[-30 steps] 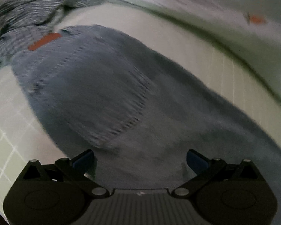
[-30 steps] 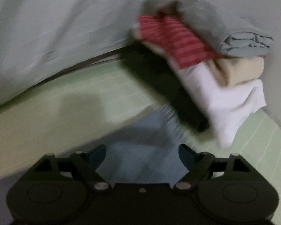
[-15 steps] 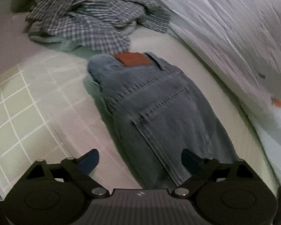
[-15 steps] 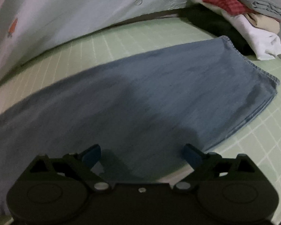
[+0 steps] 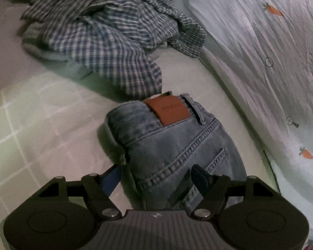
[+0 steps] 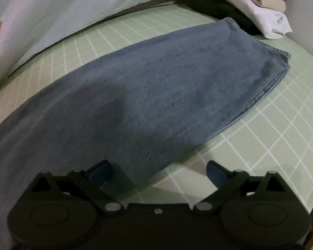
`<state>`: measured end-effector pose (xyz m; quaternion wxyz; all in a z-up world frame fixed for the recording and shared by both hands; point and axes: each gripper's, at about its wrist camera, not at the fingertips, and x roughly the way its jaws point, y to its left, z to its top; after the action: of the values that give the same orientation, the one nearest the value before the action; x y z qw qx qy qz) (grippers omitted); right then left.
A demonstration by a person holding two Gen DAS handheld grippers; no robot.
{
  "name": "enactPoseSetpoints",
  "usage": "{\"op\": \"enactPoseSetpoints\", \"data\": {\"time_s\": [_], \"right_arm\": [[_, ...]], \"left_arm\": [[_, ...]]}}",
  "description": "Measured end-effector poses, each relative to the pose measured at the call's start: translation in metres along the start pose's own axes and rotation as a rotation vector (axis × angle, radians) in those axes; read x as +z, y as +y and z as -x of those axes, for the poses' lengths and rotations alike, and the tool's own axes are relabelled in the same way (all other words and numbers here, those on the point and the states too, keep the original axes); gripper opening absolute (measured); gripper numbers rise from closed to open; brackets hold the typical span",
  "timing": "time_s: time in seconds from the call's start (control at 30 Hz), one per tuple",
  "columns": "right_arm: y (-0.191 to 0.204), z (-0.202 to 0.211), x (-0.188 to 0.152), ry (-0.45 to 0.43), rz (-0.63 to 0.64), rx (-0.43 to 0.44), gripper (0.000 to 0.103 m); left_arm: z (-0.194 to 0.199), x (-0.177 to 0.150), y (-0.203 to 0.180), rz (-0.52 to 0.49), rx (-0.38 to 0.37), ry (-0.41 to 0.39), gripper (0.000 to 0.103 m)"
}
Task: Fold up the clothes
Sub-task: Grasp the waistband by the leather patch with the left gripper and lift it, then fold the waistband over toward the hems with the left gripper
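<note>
A pair of blue jeans lies flat on the green checked bed sheet. The left wrist view shows its waistband end [image 5: 173,143] with a brown leather patch [image 5: 170,110] and a back pocket. My left gripper [image 5: 156,177] is open, its fingers straddling the waist's near edge. The right wrist view shows the leg end [image 6: 156,87], with the hem at the far right. My right gripper [image 6: 158,173] is open over the leg's near edge; its left finger is above the denim, its right finger above the sheet.
A crumpled blue checked shirt [image 5: 106,33] lies just beyond the waistband. A pale quilt with carrot print [image 5: 271,52] runs along the far side [image 6: 62,14]. A stack of folded clothes [image 6: 250,0] sits past the leg hem. The green sheet [image 6: 281,125] extends right.
Both grippers have pulled back and settled over the jeans. The left has come down close to the waistband. The right view swung from the folded stack to the jeans leg.
</note>
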<state>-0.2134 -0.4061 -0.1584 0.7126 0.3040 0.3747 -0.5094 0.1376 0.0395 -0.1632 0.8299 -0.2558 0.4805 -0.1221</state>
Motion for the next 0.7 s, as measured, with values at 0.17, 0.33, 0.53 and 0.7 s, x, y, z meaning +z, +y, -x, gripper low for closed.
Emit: {"op": "enactPoseSetpoints", "data": {"time_s": [0.17,0.33,0.53,0.7], "right_arm": [[0.002,0.006,0.002,-0.002,0.057,-0.051,0.099],[0.0,0.01,0.005,-0.024,0.101,-0.096,0.099],[-0.011,0.01,0.011,-0.045,0.134,-0.11,0.099],[-0.029,0.006,0.014,-0.039,0.125,-0.09,0.099]], "left_arm": [[-0.005,-0.003,0.005,0.069,0.005,-0.014,0.052],[-0.001,-0.004,-0.011,0.015,0.038,-0.041,0.038],[0.018,-0.002,-0.035,-0.019,0.029,-0.089,0.029],[0.039,-0.014,-0.073,-0.133,-0.01,-0.146,0.027]]}}
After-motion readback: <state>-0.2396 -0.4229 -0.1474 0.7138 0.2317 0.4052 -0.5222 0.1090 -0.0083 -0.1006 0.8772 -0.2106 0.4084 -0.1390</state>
